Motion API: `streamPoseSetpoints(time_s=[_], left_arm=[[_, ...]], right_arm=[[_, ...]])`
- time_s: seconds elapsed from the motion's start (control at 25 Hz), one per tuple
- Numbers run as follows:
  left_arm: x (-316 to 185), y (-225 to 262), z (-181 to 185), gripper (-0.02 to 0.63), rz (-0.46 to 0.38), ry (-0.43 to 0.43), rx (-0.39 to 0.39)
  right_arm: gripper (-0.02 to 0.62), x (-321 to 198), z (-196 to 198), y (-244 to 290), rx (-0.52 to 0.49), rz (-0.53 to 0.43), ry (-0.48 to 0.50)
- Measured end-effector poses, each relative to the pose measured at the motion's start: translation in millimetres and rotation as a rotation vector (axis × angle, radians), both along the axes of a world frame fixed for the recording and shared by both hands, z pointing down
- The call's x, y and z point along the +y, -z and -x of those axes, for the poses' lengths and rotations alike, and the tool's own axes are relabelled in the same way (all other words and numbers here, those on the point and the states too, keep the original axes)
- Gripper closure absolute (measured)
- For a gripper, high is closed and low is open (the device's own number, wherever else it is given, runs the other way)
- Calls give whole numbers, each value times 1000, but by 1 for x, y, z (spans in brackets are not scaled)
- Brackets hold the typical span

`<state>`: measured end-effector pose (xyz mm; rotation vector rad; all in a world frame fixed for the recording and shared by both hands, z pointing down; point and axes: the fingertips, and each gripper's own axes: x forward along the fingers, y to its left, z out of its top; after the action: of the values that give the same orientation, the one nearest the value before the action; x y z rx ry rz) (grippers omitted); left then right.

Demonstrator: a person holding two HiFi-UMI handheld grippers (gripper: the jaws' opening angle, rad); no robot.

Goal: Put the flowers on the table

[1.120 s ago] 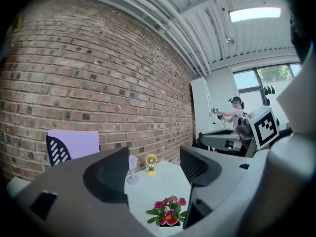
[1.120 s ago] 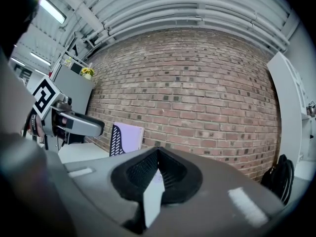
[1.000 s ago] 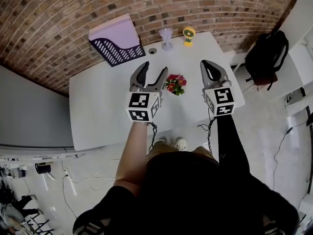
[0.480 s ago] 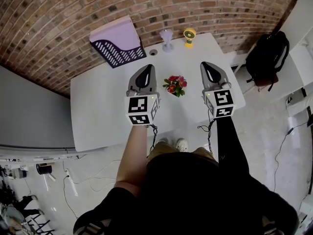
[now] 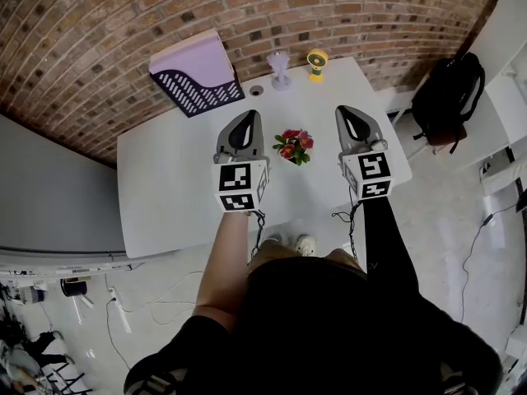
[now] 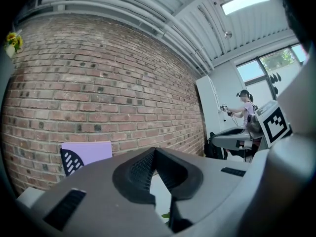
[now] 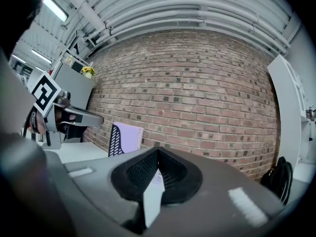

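Left gripper (image 5: 245,122): jaws clenched, nothing held | right gripper (image 5: 352,118): jaws clenched, nothing held | flowers (image 5: 293,145): set on bench (image 5: 165,179) between both, untouched | tray (image 5: 196,76): by far wall | task: judged done, nothing left.

No readable text; only coded square markers on left claw (image 5: 248,114), right claw (image 5: 346,110).

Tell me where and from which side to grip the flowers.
Take the flowers low, under the blooms, coming level from the left, where the left tongs are nearest: the blooms spread wide and hide the base, so a top grab may crush them.
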<state>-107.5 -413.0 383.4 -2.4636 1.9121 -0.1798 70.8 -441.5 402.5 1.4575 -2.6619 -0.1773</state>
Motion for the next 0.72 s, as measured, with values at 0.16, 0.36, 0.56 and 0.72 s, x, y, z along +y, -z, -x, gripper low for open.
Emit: streamPoseSetpoints(time_s=[0.16, 0.36, 0.56, 0.72], left_arm=[[0, -2, 0, 600, 5, 5, 5], [2, -3, -2, 600, 12, 6, -2], [6, -7, -4, 600, 29, 5, -6], [8, -7, -4, 600, 29, 9, -6]], right_arm=[[595, 6, 4, 8, 34, -27, 15], [595, 8, -1, 5, 39, -30, 9], [595, 10, -1, 5, 31, -25, 10], [595, 12, -1, 6, 22, -32, 15]])
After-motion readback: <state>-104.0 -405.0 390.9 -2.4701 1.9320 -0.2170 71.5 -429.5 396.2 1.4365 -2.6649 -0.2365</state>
